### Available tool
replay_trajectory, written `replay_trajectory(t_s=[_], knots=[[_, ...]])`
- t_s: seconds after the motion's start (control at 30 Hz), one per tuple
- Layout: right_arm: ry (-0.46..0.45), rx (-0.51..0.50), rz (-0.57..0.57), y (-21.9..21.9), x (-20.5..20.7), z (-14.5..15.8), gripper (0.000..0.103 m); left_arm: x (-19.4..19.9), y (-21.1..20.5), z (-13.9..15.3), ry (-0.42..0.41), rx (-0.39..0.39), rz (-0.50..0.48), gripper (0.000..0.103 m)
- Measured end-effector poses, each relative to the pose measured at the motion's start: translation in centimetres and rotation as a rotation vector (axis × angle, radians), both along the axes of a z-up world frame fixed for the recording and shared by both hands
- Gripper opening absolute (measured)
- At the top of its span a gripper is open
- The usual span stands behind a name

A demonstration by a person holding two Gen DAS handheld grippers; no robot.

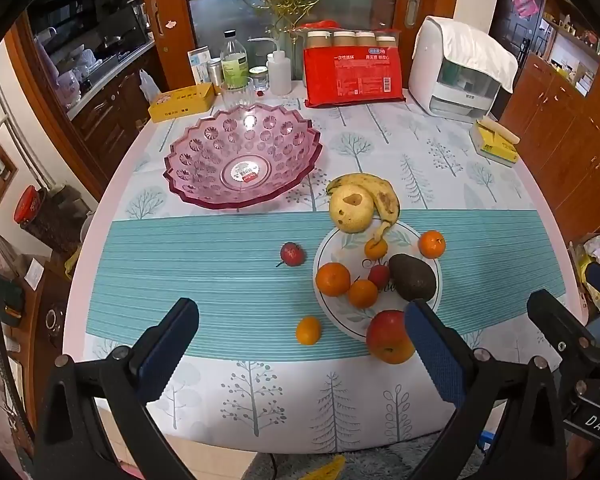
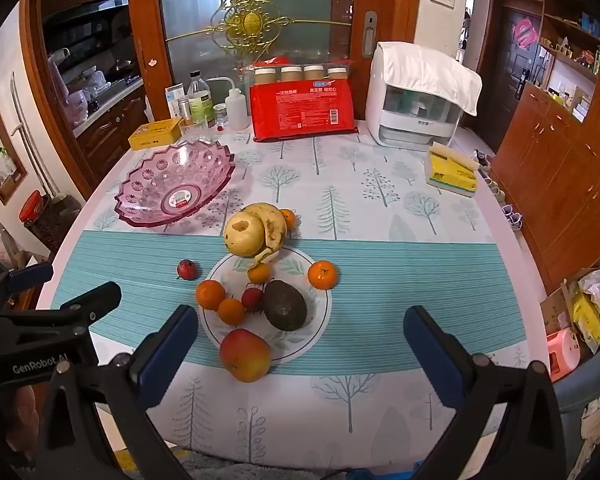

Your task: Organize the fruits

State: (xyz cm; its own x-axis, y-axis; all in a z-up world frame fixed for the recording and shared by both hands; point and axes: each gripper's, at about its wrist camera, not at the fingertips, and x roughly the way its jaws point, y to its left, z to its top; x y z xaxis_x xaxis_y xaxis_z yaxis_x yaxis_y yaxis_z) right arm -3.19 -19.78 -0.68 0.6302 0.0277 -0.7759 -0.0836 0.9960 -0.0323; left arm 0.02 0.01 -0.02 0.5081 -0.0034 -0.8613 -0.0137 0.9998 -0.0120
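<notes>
A pink cut-glass bowl [image 1: 188, 148] stands at the table's back left with nothing in it. Right of it lie a pear [image 1: 350, 208] and a banana [image 1: 384, 192]. On and around a white round plate [image 1: 340, 240] sit an avocado [image 1: 412, 282], several tangerines [image 1: 333, 279] and a small red fruit [image 1: 379, 275]. A second red one [image 1: 291, 254] lies to the left. An apple [image 1: 388, 336] rests at the plate's near edge. My left gripper [image 1: 300, 312] hovers open over the near table. My right gripper [image 2: 300, 316] hangs open above the apple [image 2: 245, 354] and the avocado [image 2: 284, 306].
Along the back stand a red package [image 1: 352, 72], a white appliance [image 1: 460, 72] under a cloth, bottles, a glass [image 1: 238, 92] and a yellow box [image 1: 182, 102]. A yellow tissue pack [image 1: 494, 142] lies at the right. The table's rounded front edge is just below both grippers.
</notes>
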Motion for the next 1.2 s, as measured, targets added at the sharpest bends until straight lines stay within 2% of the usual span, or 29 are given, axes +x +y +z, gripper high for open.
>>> replay_trajectory(t_s=[1.2], knots=[[-0.045, 0.047, -0.009, -0.21, -0.19, 0.94, 0.103, 0.3, 0.23, 0.26, -0.005, -0.021, -0.005, 0.102]])
